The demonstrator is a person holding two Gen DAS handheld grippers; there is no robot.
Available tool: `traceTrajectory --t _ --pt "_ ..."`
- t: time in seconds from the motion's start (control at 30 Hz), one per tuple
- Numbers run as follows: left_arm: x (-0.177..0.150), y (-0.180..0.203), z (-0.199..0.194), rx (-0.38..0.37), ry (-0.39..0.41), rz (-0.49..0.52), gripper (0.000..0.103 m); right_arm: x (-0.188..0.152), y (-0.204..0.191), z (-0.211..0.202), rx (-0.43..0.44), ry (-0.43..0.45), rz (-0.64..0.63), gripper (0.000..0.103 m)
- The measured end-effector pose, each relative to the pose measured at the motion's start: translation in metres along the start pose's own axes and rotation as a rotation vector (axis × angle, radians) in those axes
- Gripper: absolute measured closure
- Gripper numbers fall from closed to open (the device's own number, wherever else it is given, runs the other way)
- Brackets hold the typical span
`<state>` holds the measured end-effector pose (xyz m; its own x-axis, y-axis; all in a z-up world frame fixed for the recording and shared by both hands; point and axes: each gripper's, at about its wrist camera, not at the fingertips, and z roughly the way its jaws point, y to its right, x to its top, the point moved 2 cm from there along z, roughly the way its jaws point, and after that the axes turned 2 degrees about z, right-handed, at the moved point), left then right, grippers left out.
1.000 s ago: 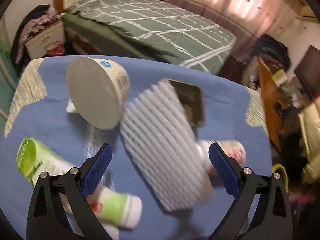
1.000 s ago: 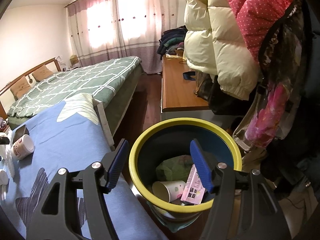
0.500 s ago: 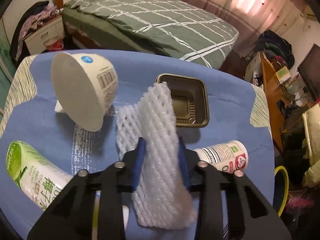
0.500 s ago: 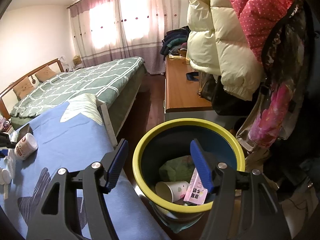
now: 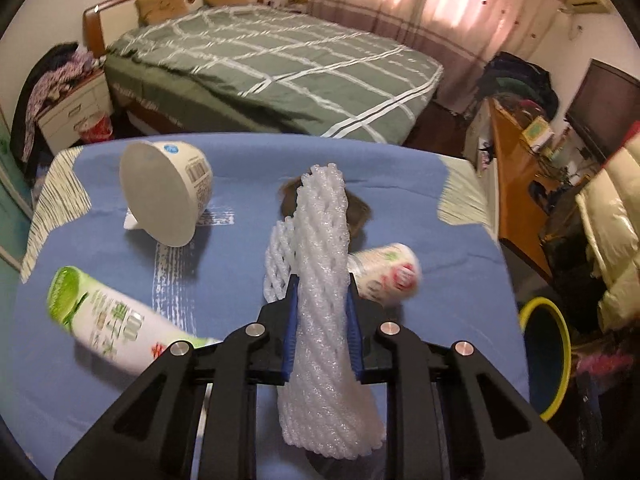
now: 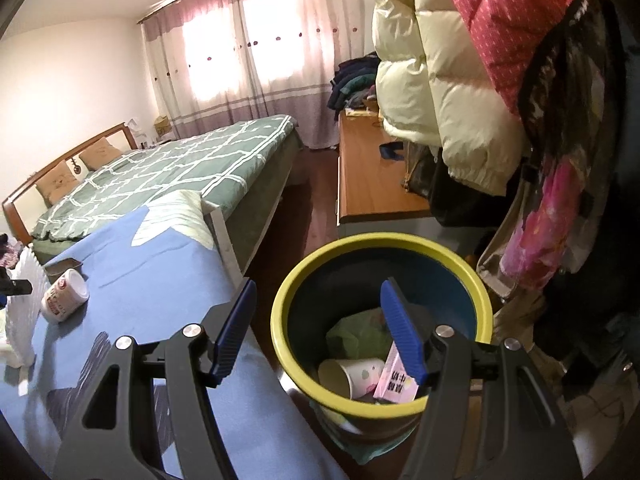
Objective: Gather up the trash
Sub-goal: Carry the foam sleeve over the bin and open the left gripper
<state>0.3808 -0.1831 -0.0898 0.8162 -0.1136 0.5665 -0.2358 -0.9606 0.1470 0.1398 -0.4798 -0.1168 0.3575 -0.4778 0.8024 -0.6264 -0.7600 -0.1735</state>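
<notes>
Left wrist: barcode on tipped white tub (image 5: 168,194) (other labels blurred).

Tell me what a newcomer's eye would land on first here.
The white foam net, pinched upright in the shut left gripper above the blue table. Next, the yellow-rimmed bin below the open right gripper, with a paper cup and pink carton inside.

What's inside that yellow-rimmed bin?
In the bin: a paper cup on its side, a pink carton, and something green and crumpled. Anything beneath them is hidden.
</notes>
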Motion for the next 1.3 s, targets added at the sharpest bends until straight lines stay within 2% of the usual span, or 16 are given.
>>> traceTrajectory --t 0.17,0.27,0.53,0.8,0.97,1.17,1.3 --pt "-0.013 0.031 -0.037 -0.048 0.039 0.070 0.082 0.001 0.020 -0.023 0.013 0.023 -0.005 0.041" --pt "-0.024 0.063 -0.054 -0.096 0.050 0.130 0.082 0.001 0.034 -0.037 0.008 0.043 -0.001 0.041" --pt "-0.059 0.183 -0.068 -0.249 0.030 0.310 0.082 -0.002 0.080 -0.063 -0.027 0.058 0.011 0.041" --pt "-0.093 0.299 -0.038 -0.358 -0.037 0.431 0.082 -0.009 0.121 -0.067 -0.059 0.043 0.065 0.041" --pt "-0.104 0.348 -0.009 -0.367 -0.057 0.474 0.082 -0.011 0.140 -0.062 -0.062 0.032 0.098 0.041" --pt "-0.116 0.381 0.027 -0.357 -0.097 0.499 0.082 -0.011 0.158 -0.057 -0.076 0.023 0.137 0.041" --pt "-0.121 0.389 0.046 -0.337 -0.112 0.512 0.080 -0.012 0.161 -0.055 -0.085 0.016 0.148 0.041"
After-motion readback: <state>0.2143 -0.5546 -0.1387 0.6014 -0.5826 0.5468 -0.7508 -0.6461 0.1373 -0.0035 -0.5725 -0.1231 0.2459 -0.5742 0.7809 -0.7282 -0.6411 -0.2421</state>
